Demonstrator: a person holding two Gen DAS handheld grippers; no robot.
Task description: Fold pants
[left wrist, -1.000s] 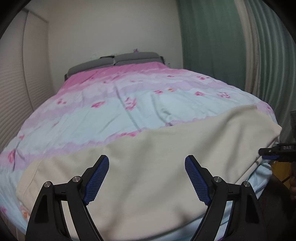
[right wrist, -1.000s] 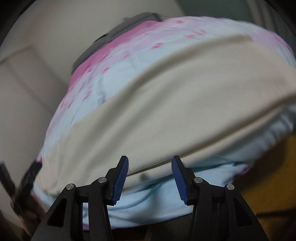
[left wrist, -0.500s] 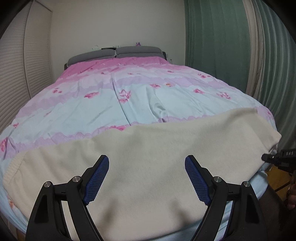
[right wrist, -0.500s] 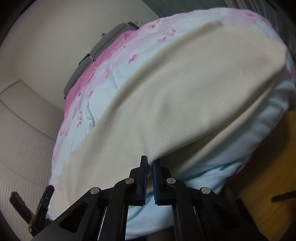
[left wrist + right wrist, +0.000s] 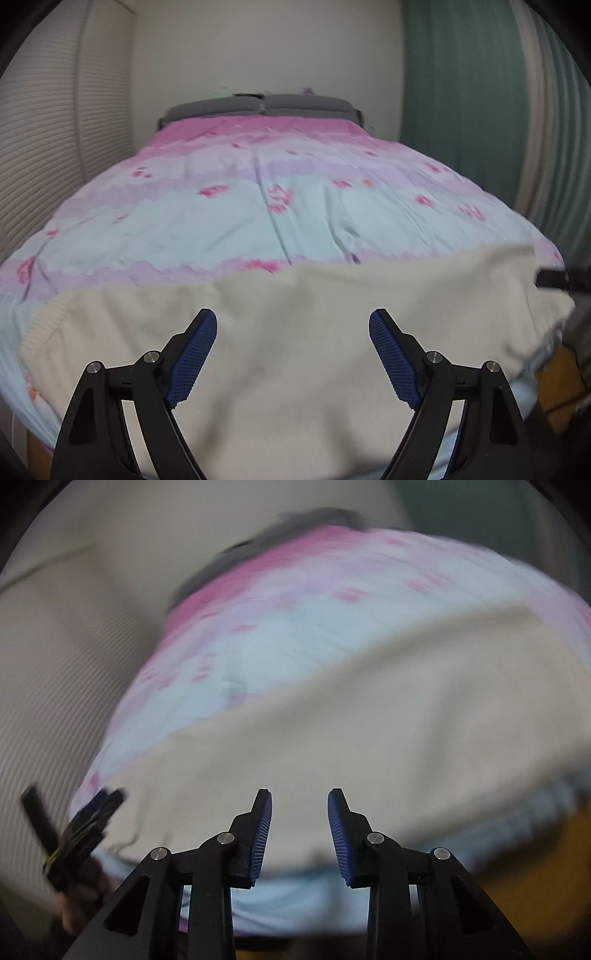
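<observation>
The cream pants (image 5: pixel 295 325) lie spread flat across the foot of the bed, from the left edge to the right edge. They also fill the middle of the blurred right wrist view (image 5: pixel 351 731). My left gripper (image 5: pixel 293 325) is open and empty, just above the pants' near part. My right gripper (image 5: pixel 300 805) is open and empty over the pants' near hem. Its tip shows at the right edge of the left wrist view (image 5: pixel 554 280). The left gripper shows at the lower left of the right wrist view (image 5: pixel 81 830).
The bed has a pink and pale blue flowered cover (image 5: pixel 258 206) and a grey headboard (image 5: pixel 258 105). A white slatted closet door (image 5: pixel 40 155) is on the left, green curtains (image 5: pixel 461 92) on the right. A wooden floor (image 5: pixel 557 384) shows beside the bed.
My right gripper was shut at the pants' hem half a second ago and is now open, with the view swung round. The left gripper stayed open and shifted slightly over the pants.
</observation>
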